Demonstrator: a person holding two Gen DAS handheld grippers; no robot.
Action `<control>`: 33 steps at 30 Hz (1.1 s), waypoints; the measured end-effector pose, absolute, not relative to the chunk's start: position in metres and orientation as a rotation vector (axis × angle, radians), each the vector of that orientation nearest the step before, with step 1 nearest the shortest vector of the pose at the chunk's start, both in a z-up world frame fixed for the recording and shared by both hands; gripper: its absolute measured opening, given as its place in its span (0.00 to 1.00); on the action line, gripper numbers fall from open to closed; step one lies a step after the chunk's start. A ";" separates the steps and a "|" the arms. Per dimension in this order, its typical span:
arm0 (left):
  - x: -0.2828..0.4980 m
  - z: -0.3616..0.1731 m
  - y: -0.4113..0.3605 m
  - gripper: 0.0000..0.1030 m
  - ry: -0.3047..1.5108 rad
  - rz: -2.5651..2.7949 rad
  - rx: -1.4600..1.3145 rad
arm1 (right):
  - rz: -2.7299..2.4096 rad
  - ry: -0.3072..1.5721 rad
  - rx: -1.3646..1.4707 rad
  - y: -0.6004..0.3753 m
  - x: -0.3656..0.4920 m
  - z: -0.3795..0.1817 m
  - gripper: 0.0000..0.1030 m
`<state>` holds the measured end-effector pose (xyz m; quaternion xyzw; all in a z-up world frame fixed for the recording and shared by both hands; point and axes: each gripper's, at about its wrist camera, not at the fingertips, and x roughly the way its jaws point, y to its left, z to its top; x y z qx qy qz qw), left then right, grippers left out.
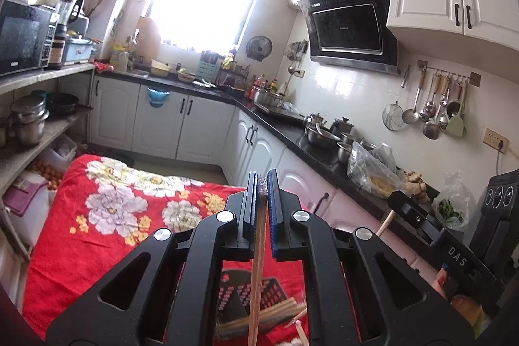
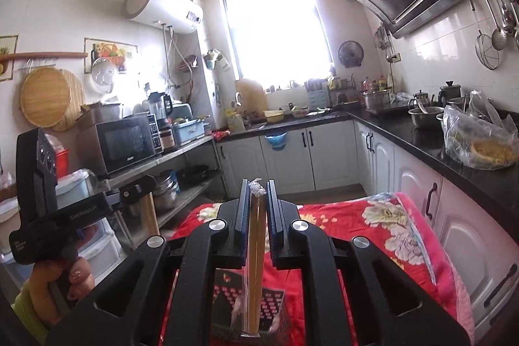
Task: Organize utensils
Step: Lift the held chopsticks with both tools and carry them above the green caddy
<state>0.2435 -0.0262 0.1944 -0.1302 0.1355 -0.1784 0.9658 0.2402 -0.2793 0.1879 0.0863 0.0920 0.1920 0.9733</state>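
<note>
My left gripper (image 1: pixel 262 180) is shut on a thin pack of wrapped wooden chopsticks (image 1: pixel 256 265) that runs down between its jaws. Under it a black perforated utensil basket (image 1: pixel 259 294) sits on the red floral cloth (image 1: pixel 113 216) and holds several more chopsticks (image 1: pixel 275 313). My right gripper (image 2: pixel 256 188) is shut on another plastic-wrapped chopstick pack (image 2: pixel 254 265), held upright over the same basket (image 2: pixel 272 300). The right gripper's body shows at the right of the left wrist view (image 1: pixel 431 232), and the left one's body at the left of the right wrist view (image 2: pixel 65 209).
The cloth-covered table (image 2: pixel 373 216) stands between a black countertop (image 1: pixel 324 151) with pots and plastic bags on the right and open shelves (image 1: pixel 39 80) with a microwave and pans on the left. Ladles hang on a wall rail (image 1: pixel 434 106). White cabinets run along the far wall under the window.
</note>
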 end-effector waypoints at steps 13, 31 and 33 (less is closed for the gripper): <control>0.261 0.197 -0.031 0.03 0.167 -0.282 -0.250 | 0.387 0.142 0.207 -0.281 0.264 0.183 0.09; 0.284 0.159 -0.035 0.03 0.158 -0.241 -0.269 | 0.348 0.138 0.151 -0.263 0.276 0.150 0.09; 0.286 0.156 -0.037 0.03 0.161 -0.242 -0.268 | 0.347 0.144 0.152 -0.263 0.277 0.147 0.09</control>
